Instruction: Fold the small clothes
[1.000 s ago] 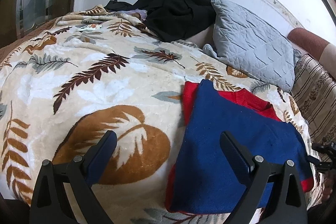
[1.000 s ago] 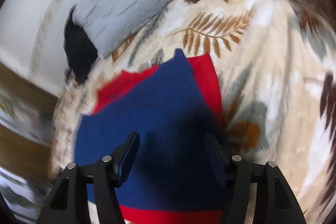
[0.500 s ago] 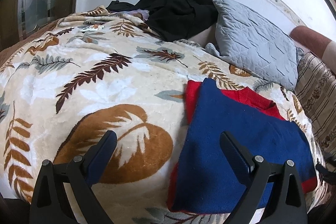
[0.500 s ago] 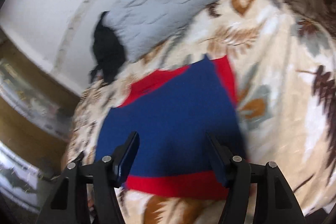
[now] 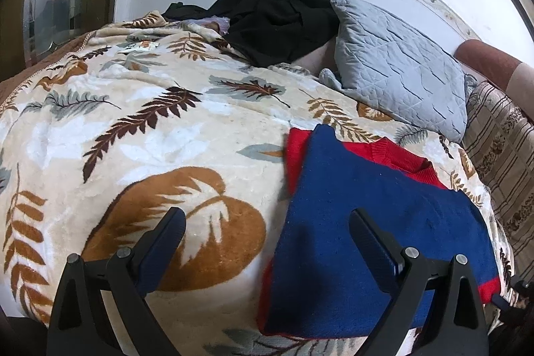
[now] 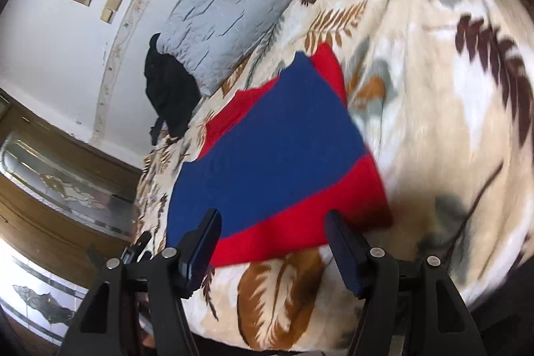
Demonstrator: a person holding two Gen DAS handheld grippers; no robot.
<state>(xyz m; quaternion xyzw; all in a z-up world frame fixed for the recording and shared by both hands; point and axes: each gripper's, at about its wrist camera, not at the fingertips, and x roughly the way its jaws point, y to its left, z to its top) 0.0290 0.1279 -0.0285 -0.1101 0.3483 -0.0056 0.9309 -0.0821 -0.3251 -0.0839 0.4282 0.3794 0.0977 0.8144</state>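
The sweater [image 5: 377, 222] lies flat on the bed [image 5: 167, 139], near the bed's front edge and toward its right side in the left wrist view, with the grey pillow [image 5: 397, 79] beyond it near the wall. It is a knit in blue with red showing at the collar, along one side and as a band at the hem [image 6: 300, 222] (already doubled over once, by the look of the layers).

The left gripper [image 5: 267, 236] hangs over the sweater's left edge with its jaws spread and nothing between them; one finger is above the bedcover, the other above the blue cloth. The right gripper [image 6: 273, 239] is at the hem end, jaws also spread and empty, just short of the red band.

As a thing to handle, the sweater looks light, soft and limp: it will drape and sag wherever it is not supported, and it will not hold a crease by itself. The knit should give the pads good friction, so slipping is unlikely, and nothing about it is fragile. The plush bedcover under it may cling and drag (a lifted fold will go better than a slid one).

The best holds, I judge, are the two hem corners, pinching through all layers at once. A one-layer pinch would peel the layers apart.
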